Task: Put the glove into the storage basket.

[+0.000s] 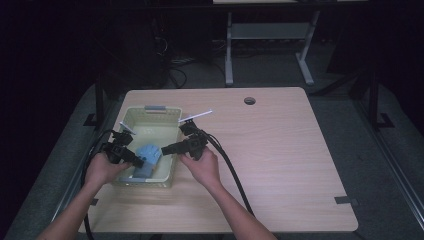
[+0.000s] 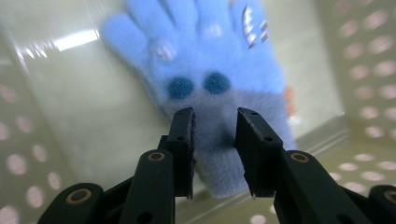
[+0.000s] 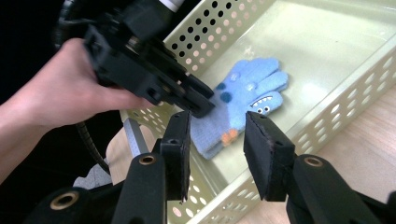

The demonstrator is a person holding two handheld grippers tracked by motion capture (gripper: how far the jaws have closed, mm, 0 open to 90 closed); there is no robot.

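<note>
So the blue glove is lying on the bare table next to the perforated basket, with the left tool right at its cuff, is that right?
Not quite. The blue glove lies inside the perforated basket, on its floor, not on the bare table. The right gripper view shows this. The left tool is indeed at its cuff.

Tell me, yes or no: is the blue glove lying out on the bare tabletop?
No: the blue glove lies flat on the floor of the perforated basket, with the left gripper at its cuff.
</note>
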